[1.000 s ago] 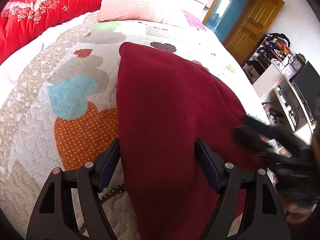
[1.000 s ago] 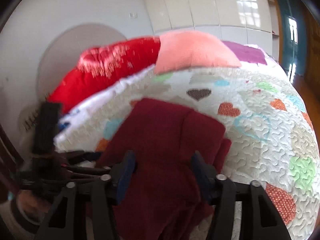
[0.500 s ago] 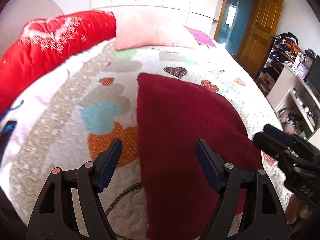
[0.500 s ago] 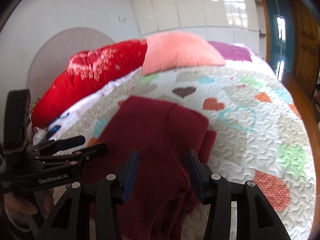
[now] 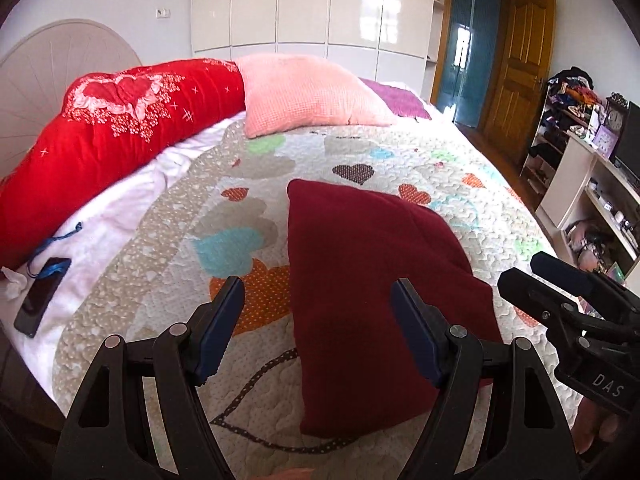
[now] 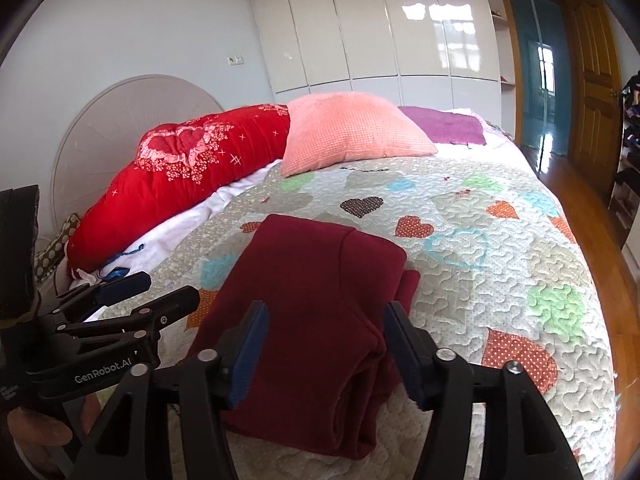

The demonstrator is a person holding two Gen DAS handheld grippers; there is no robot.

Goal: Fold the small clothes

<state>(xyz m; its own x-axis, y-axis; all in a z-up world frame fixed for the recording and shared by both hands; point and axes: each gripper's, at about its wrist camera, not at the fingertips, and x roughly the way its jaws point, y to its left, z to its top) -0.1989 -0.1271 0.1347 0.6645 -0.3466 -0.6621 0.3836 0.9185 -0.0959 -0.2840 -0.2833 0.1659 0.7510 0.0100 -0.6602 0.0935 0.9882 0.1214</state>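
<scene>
I see the heart-patterned quilt (image 5: pixel 400 152) covering the bed, a red duvet (image 5: pixel 100 140) far left and a pink pillow (image 5: pixel 304 96) at the far side. The folded maroon garment (image 5: pixel 372 280) lies flat on the quilt's near half. My left gripper (image 5: pixel 318 320) and right gripper (image 6: pixel 324 344) hang above it, jaws spread, holding nothing.

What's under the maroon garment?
The maroon garment lies folded on the heart quilt. Its own lower layers show at the right edge; anything between them is hidden.
</scene>
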